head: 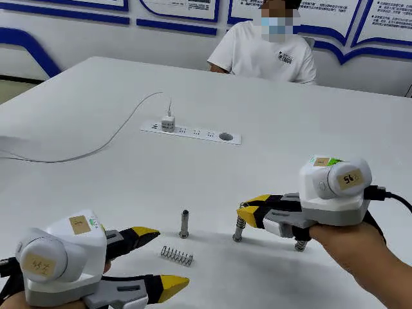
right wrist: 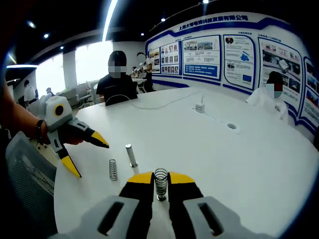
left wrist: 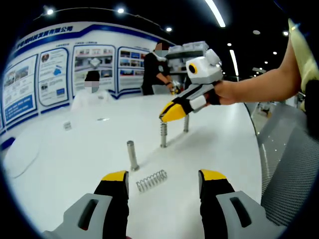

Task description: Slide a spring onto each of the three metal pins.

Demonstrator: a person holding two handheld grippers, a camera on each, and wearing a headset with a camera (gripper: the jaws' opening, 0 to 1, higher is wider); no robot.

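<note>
The loose spring [head: 176, 255] is lying flat on the white counter [head: 96, 109], pointing four o'clock. The left hand-held gripper [head: 168, 256] is gaping apart. The right hand-held gripper [head: 244, 215] is clamping an upright spring [right wrist: 160, 180].

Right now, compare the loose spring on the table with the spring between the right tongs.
The loose spring lies flat on the table; the mounted spring stands upright on a pin. Nothing touches the loose spring, ahead of the open left gripper; the tongs of the right gripper clamp the mounted spring. Both are bare-metal coils.
</note>
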